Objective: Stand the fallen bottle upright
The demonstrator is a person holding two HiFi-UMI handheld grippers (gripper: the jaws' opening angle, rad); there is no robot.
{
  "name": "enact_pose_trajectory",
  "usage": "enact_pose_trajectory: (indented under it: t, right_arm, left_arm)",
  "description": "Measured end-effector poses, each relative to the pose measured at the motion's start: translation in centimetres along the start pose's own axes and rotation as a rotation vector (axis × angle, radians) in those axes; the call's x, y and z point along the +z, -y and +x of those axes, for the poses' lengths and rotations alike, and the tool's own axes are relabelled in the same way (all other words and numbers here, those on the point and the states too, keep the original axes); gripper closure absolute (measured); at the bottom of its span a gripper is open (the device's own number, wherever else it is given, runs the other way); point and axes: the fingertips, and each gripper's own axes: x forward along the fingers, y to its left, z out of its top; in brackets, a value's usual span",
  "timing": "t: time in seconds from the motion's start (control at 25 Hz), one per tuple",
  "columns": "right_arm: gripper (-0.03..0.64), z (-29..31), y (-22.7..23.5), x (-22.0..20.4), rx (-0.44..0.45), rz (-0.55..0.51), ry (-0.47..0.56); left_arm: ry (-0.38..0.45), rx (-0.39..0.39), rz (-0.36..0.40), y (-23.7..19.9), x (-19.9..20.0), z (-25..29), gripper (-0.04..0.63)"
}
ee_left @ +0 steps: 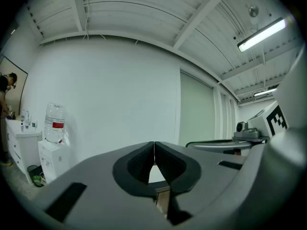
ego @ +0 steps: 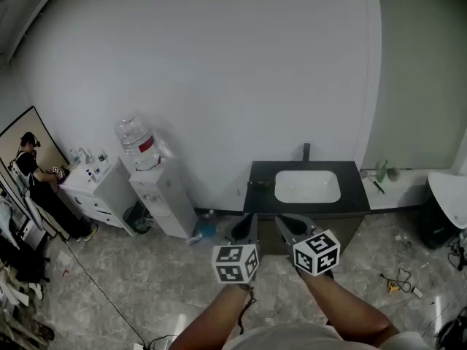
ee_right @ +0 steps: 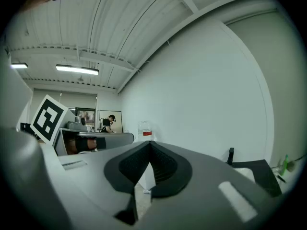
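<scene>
a: head view first. what are the two doing?
b: the left hand-held gripper (ego: 244,230) and the right hand-held gripper (ego: 290,226) are side by side, both clenched on nothing. straight ahead of them stands a black worktop (ego: 257,177) with a white oval basin (ego: 307,187).
a: and the bottle?
b: a small bluish bottle-like thing (ego: 207,228) sits on the grey marbled floor (ego: 146,283), ahead and left of the left hand-held gripper, near the foot of a white water dispenser (ego: 162,203). it is too small to be sure of.
a: left gripper view?
b: jaws pressed together, nothing between them. the dispenser is well off to its left.
a: right gripper view?
b: jaws tight together, empty. the left hand-held gripper is just to its left.
</scene>
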Motion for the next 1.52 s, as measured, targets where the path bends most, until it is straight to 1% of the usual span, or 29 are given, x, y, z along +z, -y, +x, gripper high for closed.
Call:
enact_pose_trajectory:
  t: [0.28, 0.56, 0.72, 0.88, 1.04, 1.2, 1.36, 1.52]
  right_arm:
    - [0.615, 0.3, -0.4, -0.1, 0.003, 0.01, 0.0]
    - [0.614, 0.6, -0.7, -1.7, 0.024, 0.042, -0.01]
    - [0.614, 1.2, -0.8, -3.6, 0.062, 0.065, -0.041]
    - [0.614, 2.7, 0.4, -4.8, 0.095, 0.08, -0.062]
    - [0.614, 5.5, 3.7, -5.7, 0.105, 0.097, -0.071]
    - [0.614, 10.2, 7.3, -7.3, 0.148, 0.108, -0.077]
    - [0.614, 16.8, 12.9, -8.6, 0.206, 0.089, -0.106]
    - [0.614, 24.0, 19.8, -9.5, 0.284, 0.049, -0.184]
  left_arm:
    - [-0.006, 0.0, -0.004, -0.4, -0.1, -0.2, 0.586]
    - [-0.024, 0.0, -0.018, -1.1, -1.7, -0.7, 0.586]
    - [-0.046, -0.001, -0.035, -1.6, -3.0, -0.2, 0.586]
    - [-0.043, 0.001, -0.034, -2.2, -3.5, 1.6, 0.586]
    - [-0.046, 0.007, -0.035, -3.5, -4.0, 5.0, 0.586]
    - [-0.064, 0.049, -0.032, -6.9, -5.3, 9.3, 0.586]
    - [-0.084, 0.089, -0.021, -10.8, -6.4, 16.7, 0.586]
    - [-0.092, 0.138, -0.041, -14.4, -7.4, 24.9, 0.586]
